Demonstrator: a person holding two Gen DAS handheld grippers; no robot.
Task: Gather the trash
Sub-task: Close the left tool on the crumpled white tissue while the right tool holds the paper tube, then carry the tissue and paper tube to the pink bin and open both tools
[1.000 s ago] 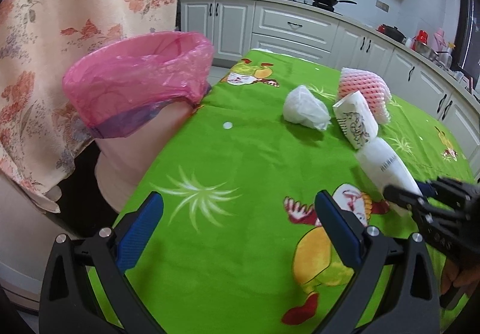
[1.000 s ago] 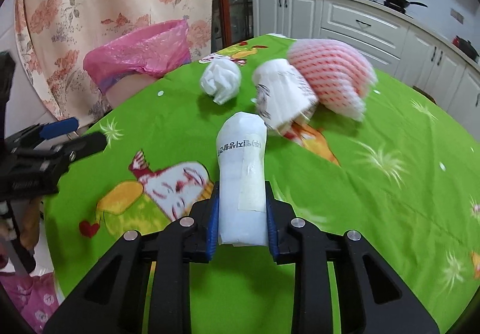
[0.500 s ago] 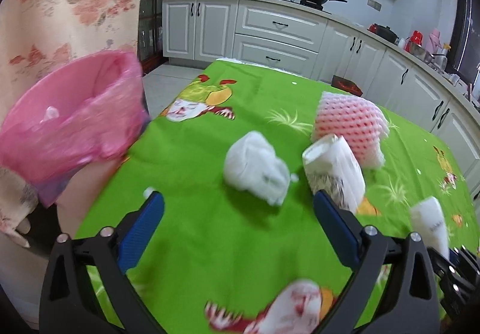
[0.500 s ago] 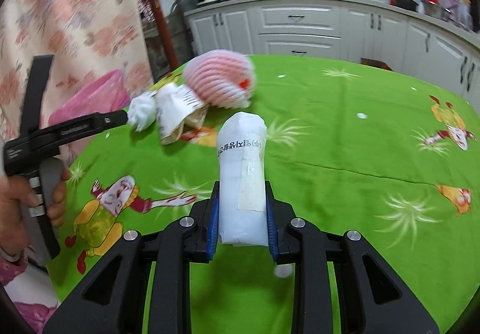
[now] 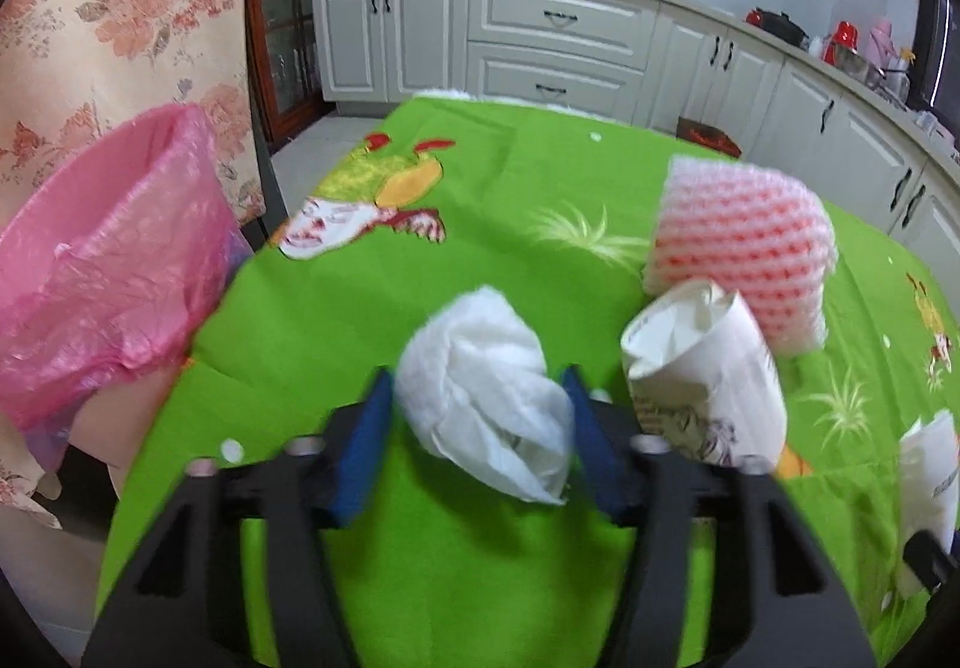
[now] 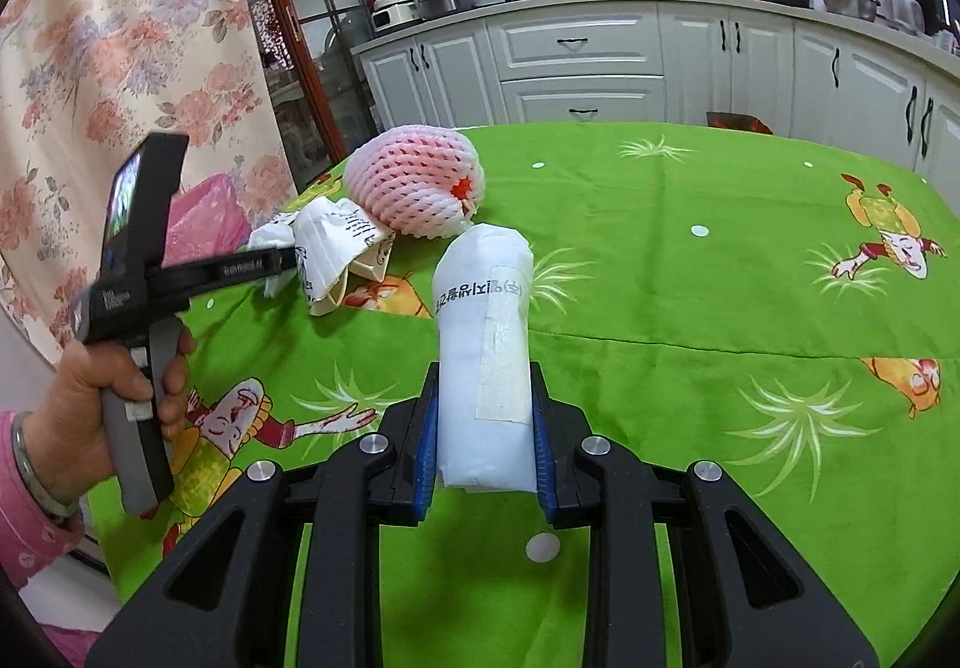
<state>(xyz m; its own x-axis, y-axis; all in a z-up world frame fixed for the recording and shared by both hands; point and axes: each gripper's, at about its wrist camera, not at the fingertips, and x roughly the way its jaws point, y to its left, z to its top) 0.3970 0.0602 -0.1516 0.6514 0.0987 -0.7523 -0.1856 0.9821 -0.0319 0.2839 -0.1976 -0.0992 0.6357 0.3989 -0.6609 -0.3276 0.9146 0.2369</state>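
Trash lies on the green tablecloth, and the left wrist view has changed most. 1 second ago the left tongs hung wide apart over bare cloth, with the crumpled tissue far ahead. Now the tissue sits between the 2 blue pads, which have narrowed to its sides; the picture is blurred, so I cannot tell whether they press it. Just right of the tissue lies a paper cup on its side, mouth toward the camera, touching the pink foam fruit net behind it. At the table's left edge stands a bin lined with a pink bag, with a floral curtain behind it. White kitchen cabinets line the back.

In the right wrist view, the right tongs grip a white wrapped packet as they did 1 second ago, and it points forward above the cloth. The scene ahead has swung: the net and cup now lie at the upper left. The left hand holds its tool there, tips hidden by the cup.
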